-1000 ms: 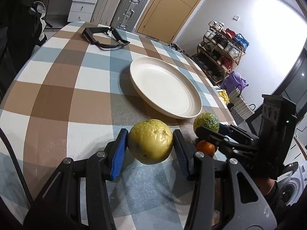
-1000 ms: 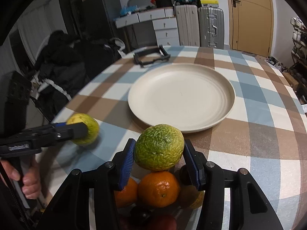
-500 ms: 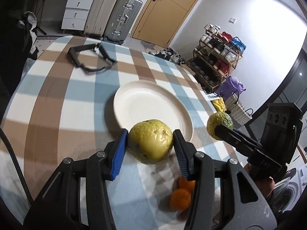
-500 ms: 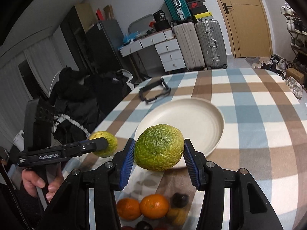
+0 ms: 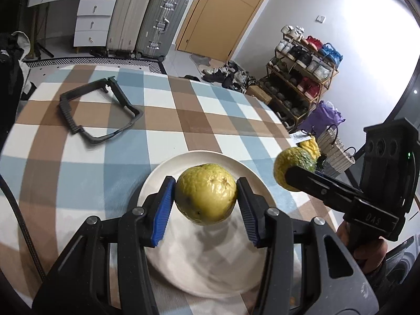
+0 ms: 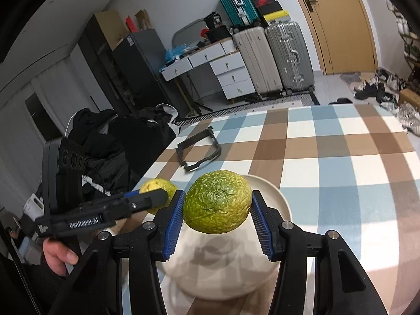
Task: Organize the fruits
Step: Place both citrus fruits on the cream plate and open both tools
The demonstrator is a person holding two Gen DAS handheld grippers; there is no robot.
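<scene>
Above the cream plate [image 5: 168, 249] on the checked worktop [image 5: 168, 115], the left gripper [image 5: 206, 204] has its fingers clamped on a yellow-green fruit [image 5: 206, 193]; from the right wrist view, the right gripper [image 6: 216, 214] likewise clamps a wrinkled green fruit [image 6: 217, 201] over the plate.

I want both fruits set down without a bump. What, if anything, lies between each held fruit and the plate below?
Nothing visible does. The left tongs hold the yellow fruit and the right tongs hold the green fruit, both above the bare plate. Only their shadows fall on it.
</scene>
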